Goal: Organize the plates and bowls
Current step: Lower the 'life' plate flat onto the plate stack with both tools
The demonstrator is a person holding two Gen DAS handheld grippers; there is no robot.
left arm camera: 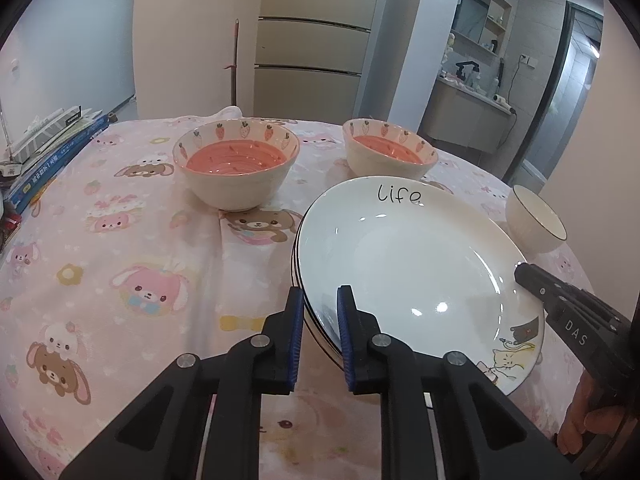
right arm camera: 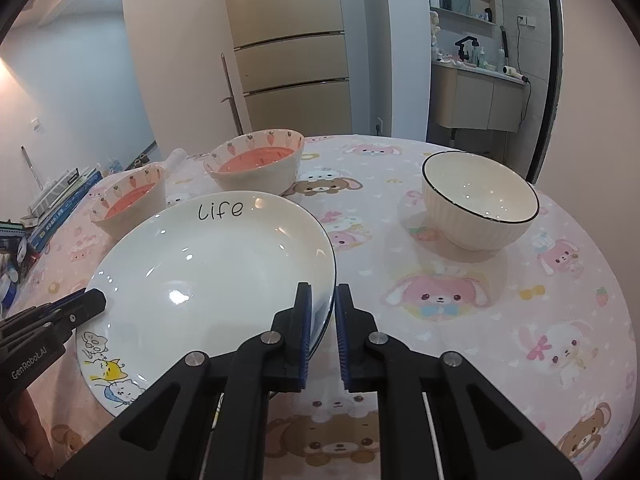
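A round table draped in a pink cartoon-animal tablecloth [left arm camera: 132, 264] [right arm camera: 460, 320] carries all the crockery. The landmark is a stack of white glazed plates [left arm camera: 404, 264] [right arm camera: 208, 264], its top plate lettered "Life" at the far rim and printed with cats at the near rim; dark rim edges of further plates show beneath it, and the top plate holds nothing. Beyond the stack stand two cream ceramic bowls with pink interiors and strawberry-and-carrot rim prints: the larger strawberry bowl [left arm camera: 237, 162] [right arm camera: 256, 162] and the smaller strawberry bowl [left arm camera: 390, 148] [right arm camera: 130, 198], set apart from each other, both showing only their pink glaze inside. To the right of the stack, clear of it, sits a white ribbed bowl with a thin black rim [left arm camera: 534, 220] [right arm camera: 480, 204], holding nothing. The left gripper [left arm camera: 318, 320] [right arm camera: 86, 304] has its blue-padded fingers parted, straddling the stack's left rim with one finger outside and one over the plate; contact with the pads cannot be confirmed. The right gripper [right arm camera: 322, 320] [left arm camera: 528, 274] straddles the stack's right rim likewise, fingers narrowly apart, not visibly clamping. A pile of blue books [left arm camera: 52, 152] lies at the table edge, well to the left of the stack.
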